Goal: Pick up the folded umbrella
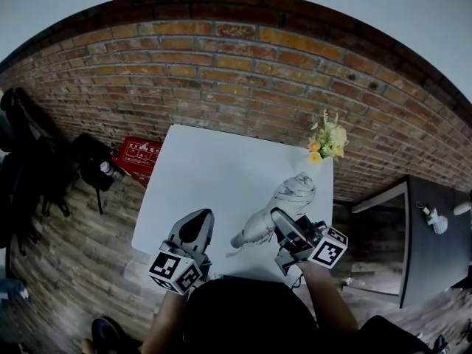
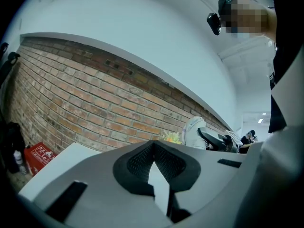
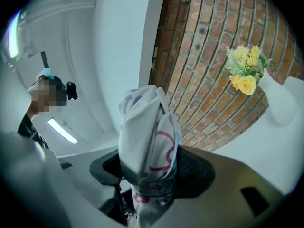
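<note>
The folded umbrella (image 1: pixel 293 192) is white with pink and purple print. It hangs tilted above the white table (image 1: pixel 214 168), handle end toward the near edge. My right gripper (image 1: pixel 284 228) is shut on its middle. In the right gripper view the umbrella (image 3: pixel 147 127) stands up between the two dark pads (image 3: pixel 192 167), pinched at its strap. My left gripper (image 1: pixel 194 228) hovers over the table's near left part, shut with nothing in it. In the left gripper view its jaws (image 2: pixel 153 161) meet at the tips, and the umbrella (image 2: pixel 194 131) shows to the right beyond them.
A white vase of yellow flowers (image 1: pixel 327 140) stands at the table's far right corner, close to the brick wall (image 1: pixel 243 72). A red crate (image 1: pixel 139 157) and black bags (image 1: pixel 92 161) sit on the floor to the left. A dark side table (image 1: pixel 435 249) is at the right.
</note>
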Motion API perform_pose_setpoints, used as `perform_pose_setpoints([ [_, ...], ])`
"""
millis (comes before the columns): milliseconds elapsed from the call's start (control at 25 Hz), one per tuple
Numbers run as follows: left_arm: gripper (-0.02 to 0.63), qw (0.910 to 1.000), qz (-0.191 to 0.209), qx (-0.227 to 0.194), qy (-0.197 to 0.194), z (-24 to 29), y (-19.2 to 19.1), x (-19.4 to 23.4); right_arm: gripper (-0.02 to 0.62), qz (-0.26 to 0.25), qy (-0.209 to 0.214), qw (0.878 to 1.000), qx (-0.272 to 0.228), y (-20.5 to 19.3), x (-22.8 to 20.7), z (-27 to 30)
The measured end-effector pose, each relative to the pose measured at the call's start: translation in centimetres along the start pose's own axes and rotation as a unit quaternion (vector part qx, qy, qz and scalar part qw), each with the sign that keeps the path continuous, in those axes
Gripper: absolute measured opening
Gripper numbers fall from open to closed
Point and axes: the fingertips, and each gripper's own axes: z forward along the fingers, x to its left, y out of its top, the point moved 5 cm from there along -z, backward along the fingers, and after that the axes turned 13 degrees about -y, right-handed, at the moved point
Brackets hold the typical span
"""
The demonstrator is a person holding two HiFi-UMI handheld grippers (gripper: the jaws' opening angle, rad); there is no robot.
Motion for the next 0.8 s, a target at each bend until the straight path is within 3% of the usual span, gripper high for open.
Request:
perform_pose_setpoints([
  [800,0.014,0.9998,-0.007,0.012,0.013,-0.1,-1.3,-0.3,0.284,0.049,-0.028,0.998,-0.005,-0.6,-2.0,-1.0],
])
